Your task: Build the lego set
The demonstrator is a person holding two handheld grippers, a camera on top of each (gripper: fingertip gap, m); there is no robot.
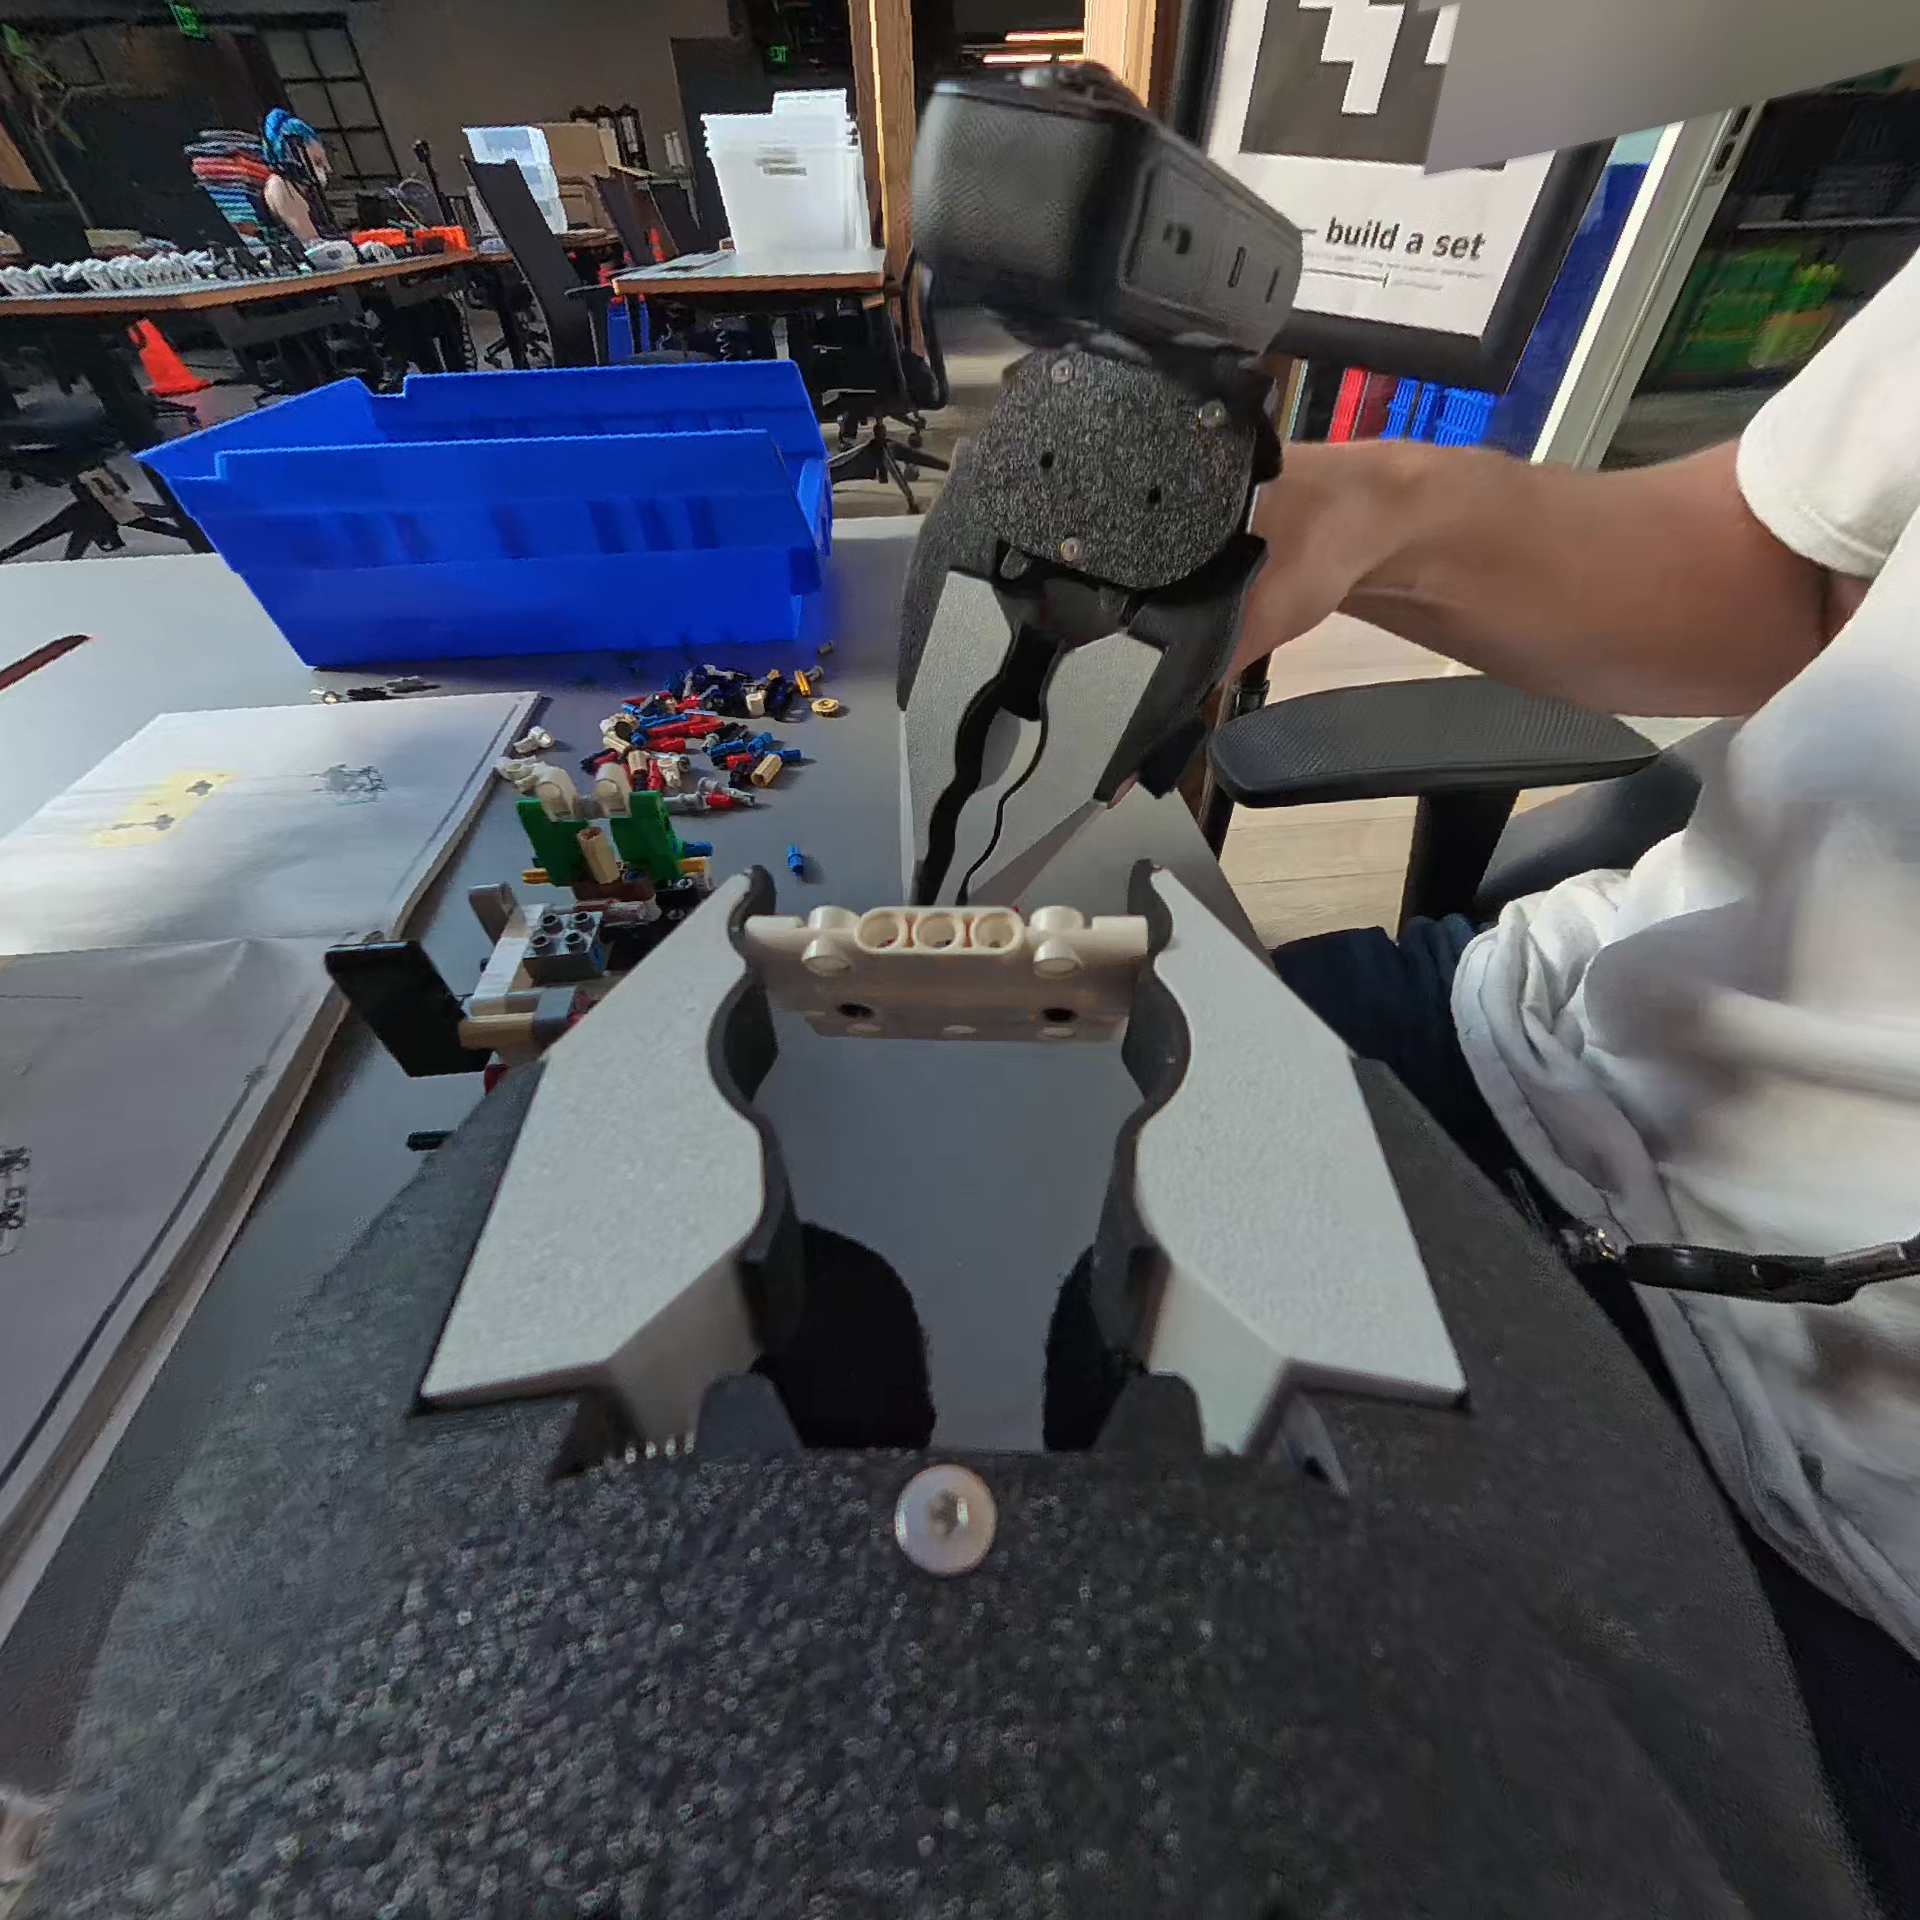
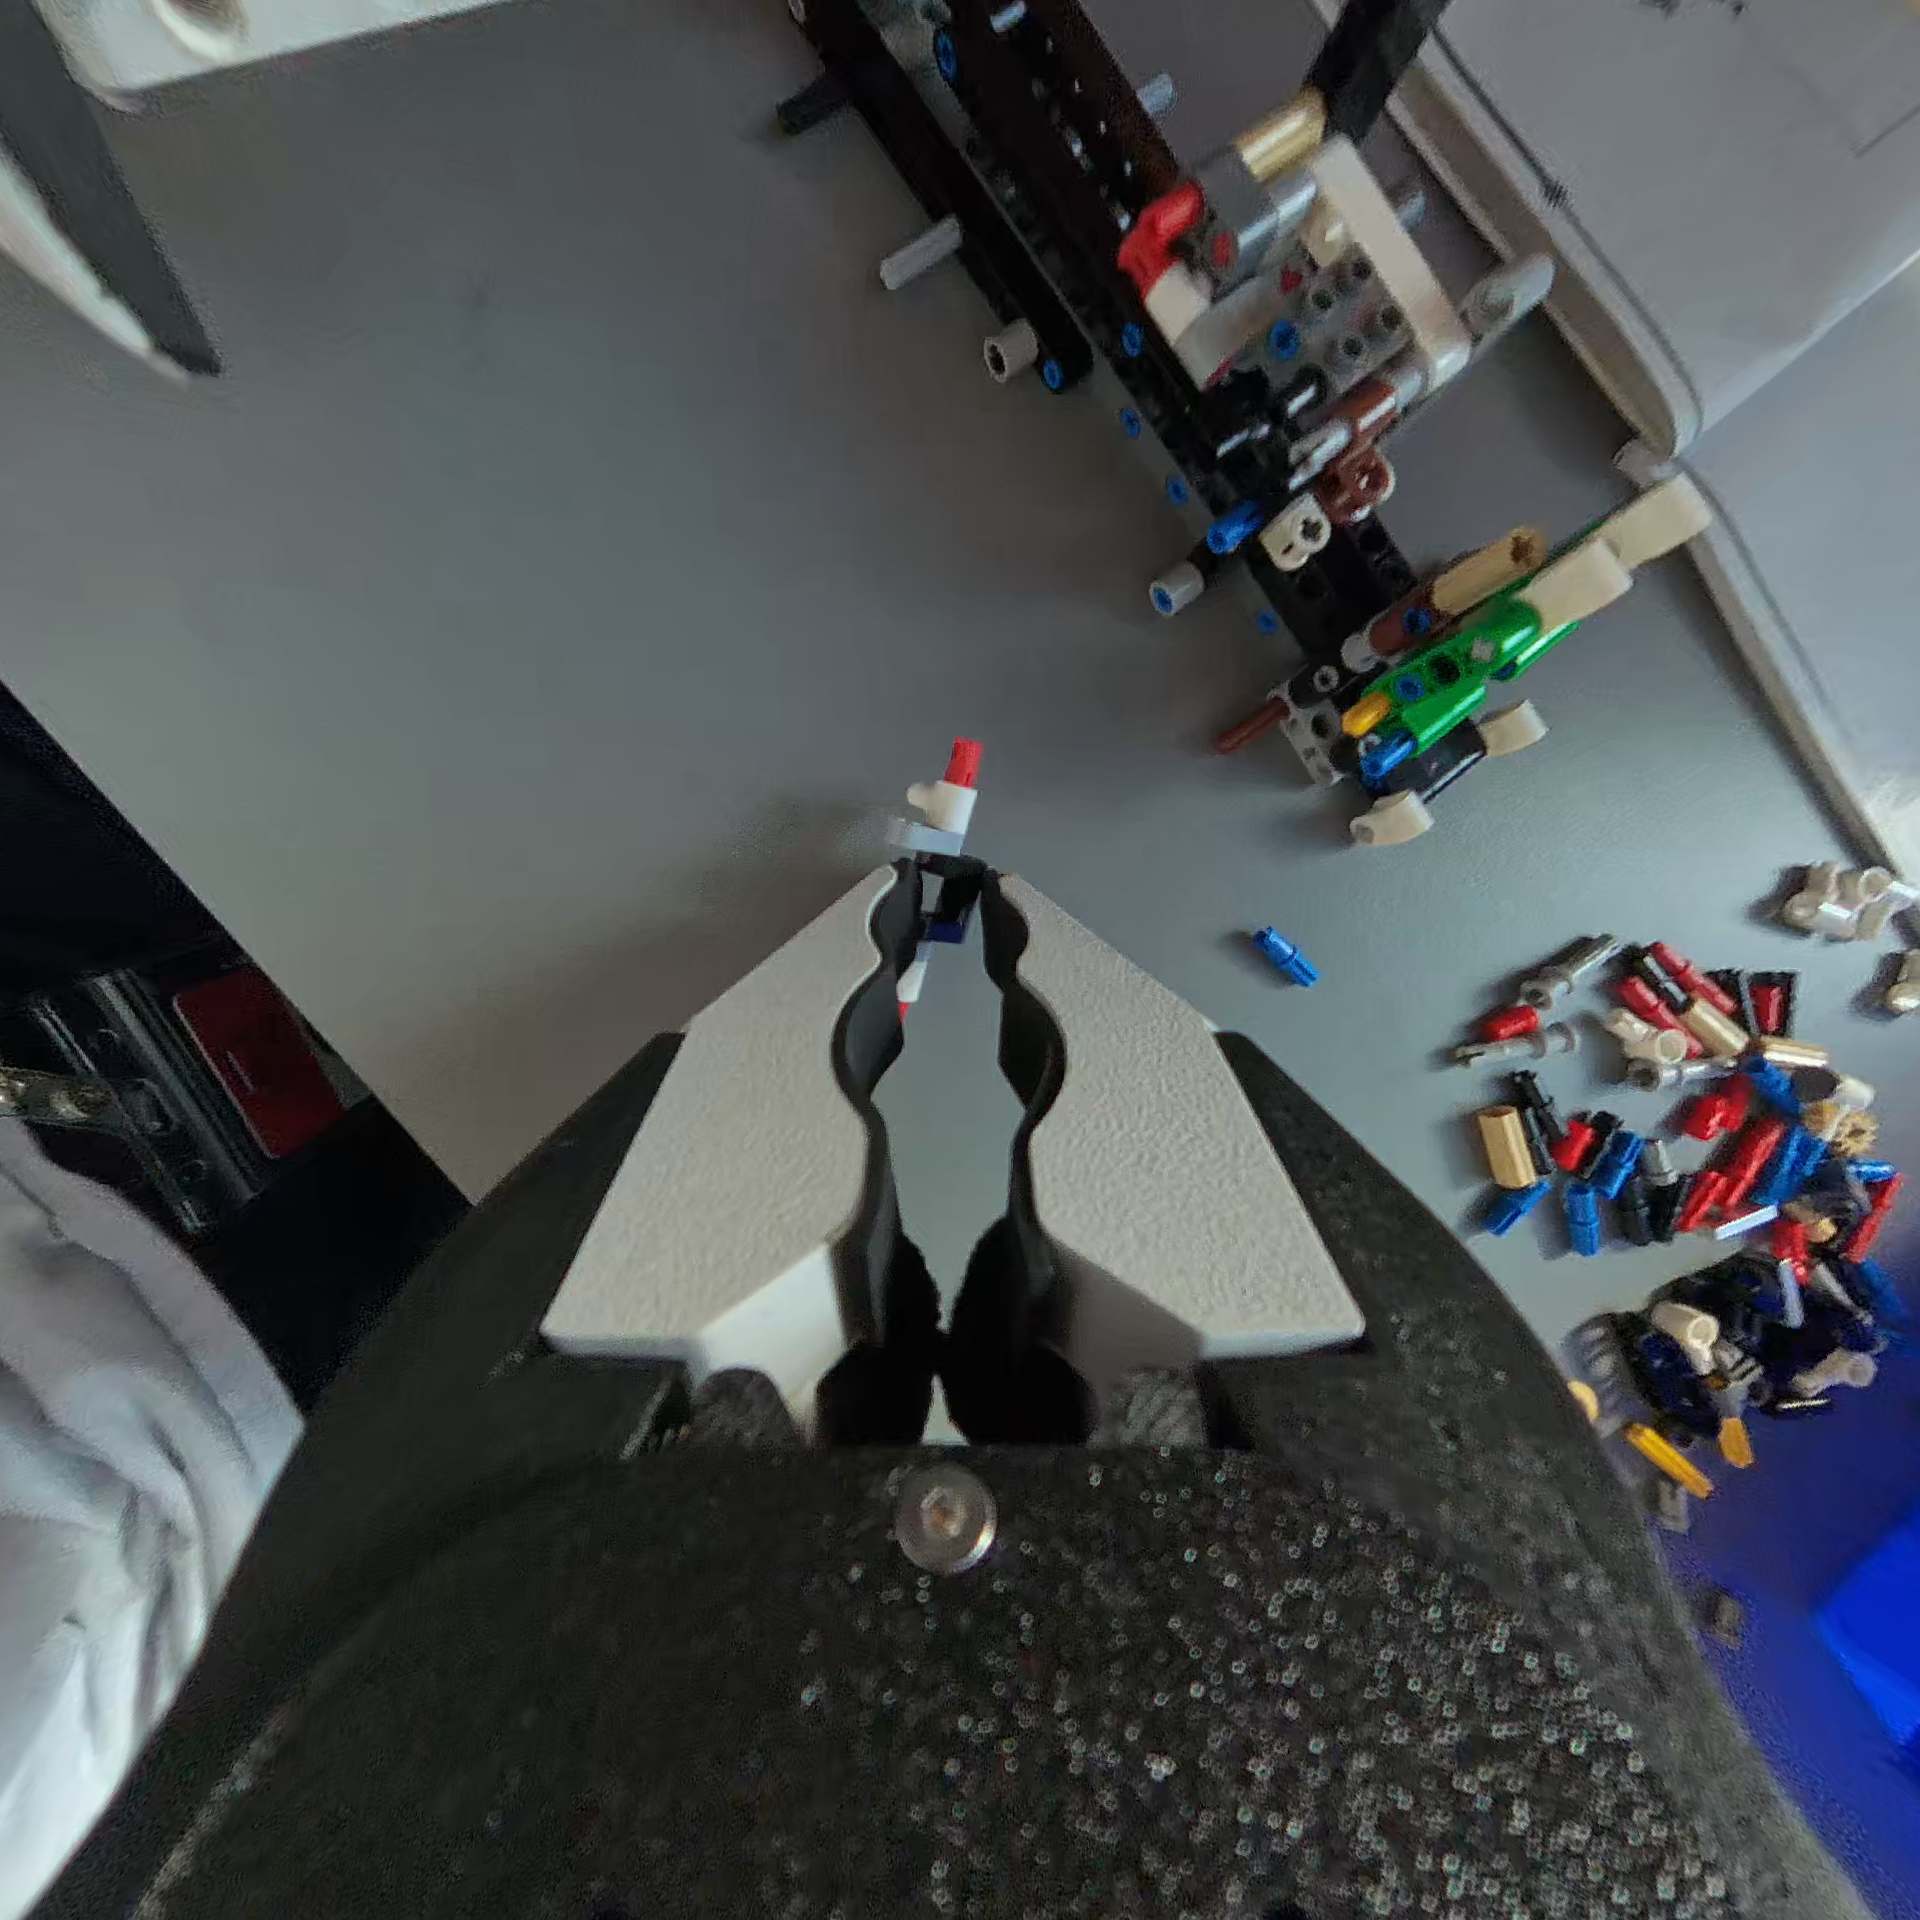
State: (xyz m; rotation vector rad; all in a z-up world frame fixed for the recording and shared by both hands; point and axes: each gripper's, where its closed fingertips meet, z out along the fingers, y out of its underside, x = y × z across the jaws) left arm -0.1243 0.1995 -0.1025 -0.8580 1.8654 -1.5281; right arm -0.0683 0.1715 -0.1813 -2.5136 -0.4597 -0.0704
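**Both tongs loaded: a tan panel in my left, a small pin stack in my right**

My left tongs (image 1: 948, 961) stand wide and grip a tan building-toy panel (image 1: 940, 987) by its two short ends, one pad pressing on each. The panel lies flat between the tips, above the grey table (image 2: 468, 520), with three round holes along its far edge.

My right tongs (image 2: 943, 896) are nearly closed, pinching a small stack of pieces (image 2: 940, 831): a dark blue and black part sits between the pads, and a grey plate, a white connector and a red pin stick out past the tips. Seen from the left camera, these tongs point steeply down, their tips just behind the panel's far edge.

To the left of the panel stands a half-built model (image 1: 582, 883) with green beams, black beams and tan pieces. Beyond it lies a loose pile of small pins (image 1: 707, 727), red, blue, black and tan; a single blue pin (image 1: 795, 858) lies apart, nearer the tongs. Further left is an open instruction booklet (image 1: 239, 821), and at the far edge of the table a blue plastic bin (image 1: 499, 520). A person's arm in a white sleeve and a black office chair are on the right.
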